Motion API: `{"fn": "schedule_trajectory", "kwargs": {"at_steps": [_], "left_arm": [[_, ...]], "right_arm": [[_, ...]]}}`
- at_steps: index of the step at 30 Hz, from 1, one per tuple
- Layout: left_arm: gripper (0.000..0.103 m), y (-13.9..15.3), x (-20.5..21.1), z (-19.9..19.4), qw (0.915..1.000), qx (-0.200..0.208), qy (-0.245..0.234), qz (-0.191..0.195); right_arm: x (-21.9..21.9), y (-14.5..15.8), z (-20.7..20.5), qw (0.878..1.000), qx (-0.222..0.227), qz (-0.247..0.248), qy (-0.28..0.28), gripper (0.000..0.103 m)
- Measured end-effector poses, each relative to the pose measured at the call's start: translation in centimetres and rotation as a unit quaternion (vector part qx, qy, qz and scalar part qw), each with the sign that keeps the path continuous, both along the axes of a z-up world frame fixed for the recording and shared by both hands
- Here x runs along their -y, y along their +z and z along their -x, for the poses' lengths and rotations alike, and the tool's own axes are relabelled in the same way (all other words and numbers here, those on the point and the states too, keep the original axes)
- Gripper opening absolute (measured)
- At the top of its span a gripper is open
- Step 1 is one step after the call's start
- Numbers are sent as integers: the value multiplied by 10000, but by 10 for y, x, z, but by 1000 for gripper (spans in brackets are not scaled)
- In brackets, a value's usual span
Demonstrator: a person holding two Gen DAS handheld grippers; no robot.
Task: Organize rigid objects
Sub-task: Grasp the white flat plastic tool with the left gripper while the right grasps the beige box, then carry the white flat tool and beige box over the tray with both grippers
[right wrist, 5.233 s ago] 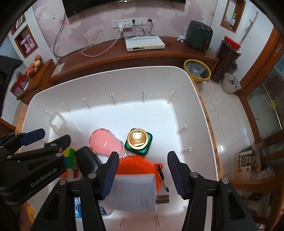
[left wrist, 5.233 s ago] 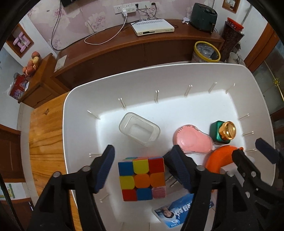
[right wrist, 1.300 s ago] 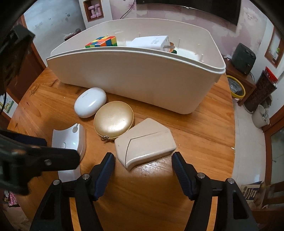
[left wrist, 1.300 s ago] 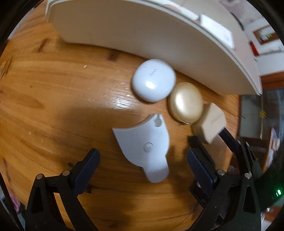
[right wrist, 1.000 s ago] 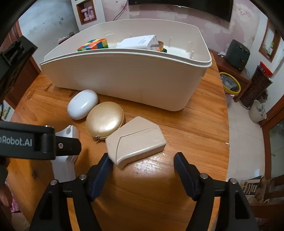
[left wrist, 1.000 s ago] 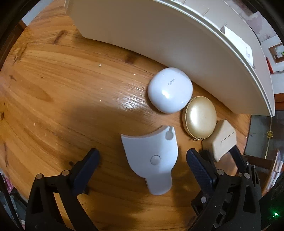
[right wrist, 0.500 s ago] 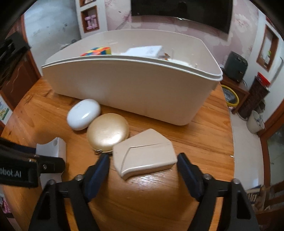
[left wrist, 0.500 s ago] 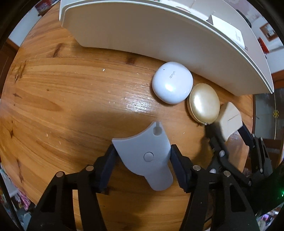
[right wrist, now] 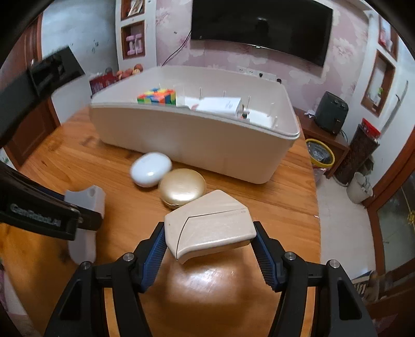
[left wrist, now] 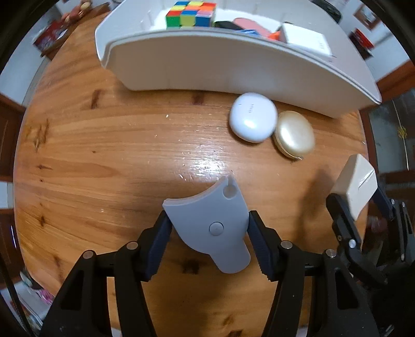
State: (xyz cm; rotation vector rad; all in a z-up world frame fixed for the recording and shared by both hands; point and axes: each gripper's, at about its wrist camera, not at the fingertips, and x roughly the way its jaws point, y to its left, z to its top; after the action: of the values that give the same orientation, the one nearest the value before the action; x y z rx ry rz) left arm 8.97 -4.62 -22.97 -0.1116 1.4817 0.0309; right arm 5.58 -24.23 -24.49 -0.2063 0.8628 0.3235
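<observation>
My left gripper (left wrist: 209, 234) is shut on a grey curved plastic piece (left wrist: 207, 223) and holds it above the wooden table (left wrist: 103, 160). My right gripper (right wrist: 210, 245) is shut on a beige angular case (right wrist: 207, 228), lifted off the table; that case also shows at the right edge of the left wrist view (left wrist: 355, 185). A white oval case (left wrist: 253, 117) and a gold round case (left wrist: 293, 137) lie side by side in front of the big white bin (left wrist: 233, 67). The bin holds a colour cube (left wrist: 190, 13), a white box (left wrist: 306, 41) and other items.
The round table's edge curves close on the right (right wrist: 315, 207), with floor, a yellow-rimmed bin (right wrist: 320, 155) and a dark cabinet beyond. The left gripper's arm (right wrist: 39, 215) crosses the right wrist view at the left.
Both grippers have closed on their objects and lifted them: the left on the grey piece, the right on the beige case. Both views have tilted up toward the bin.
</observation>
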Motion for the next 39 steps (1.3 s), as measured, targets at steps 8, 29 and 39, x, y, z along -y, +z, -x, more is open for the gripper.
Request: {"fn": "schedule_trajectory", "kwargs": {"at_steps": [8, 29, 39], "left_arm": [[63, 67, -10, 5, 9970, 306, -699, 111], [63, 220, -5, -85, 9733, 1796, -1423, 109], [63, 171, -16, -161, 9756, 1721, -1315, -362]], "right_arm": [[4, 70, 31, 9982, 103, -472, -347, 65], [-21, 286, -3, 9822, 844, -1394, -935, 65], [-42, 251, -111, 9807, 394, -983, -1643, 65]]}}
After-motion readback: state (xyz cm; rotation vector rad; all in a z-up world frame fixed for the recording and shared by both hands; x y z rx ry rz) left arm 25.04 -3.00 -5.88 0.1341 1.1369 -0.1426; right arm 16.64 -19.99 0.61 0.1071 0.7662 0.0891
